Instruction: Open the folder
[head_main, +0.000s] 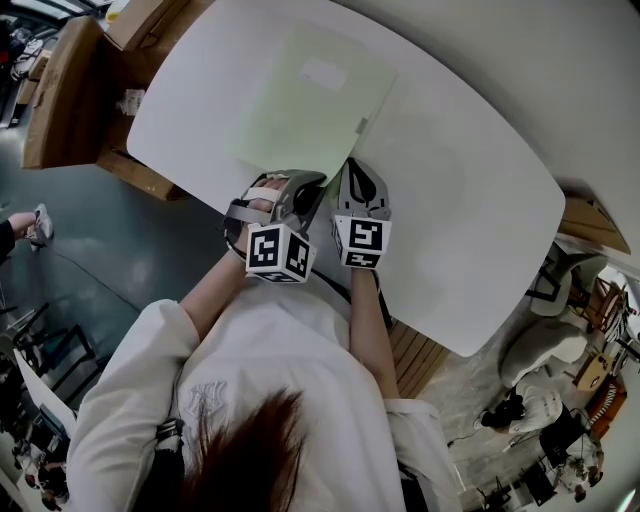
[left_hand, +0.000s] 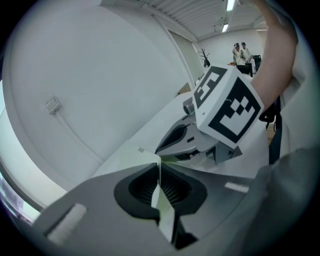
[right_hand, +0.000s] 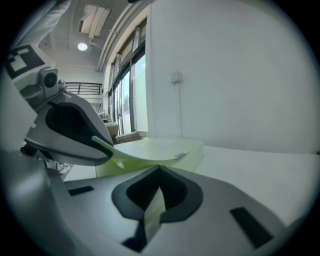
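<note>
Pale green folder (head_main: 305, 105), thin, slightly see-through, rectangular. Lies on the white table (head_main: 470, 220), set at a slant, with one edge toward the person. Carries a white label (head_main: 322, 73) near the far end and a small tab (head_main: 361, 126) on the right-hand edge. Rests flat over most of its area but lifts at the near edge. Bows upward there in the top cover, off the lower layer, pinched between the closed jaws of the left gripper (left_hand: 160, 187). Sits clamped beside that too, a strip of green sheet caught in the right gripper (right_hand: 159, 192). Shows a narrow gap between the two layers at the near end only.
</note>
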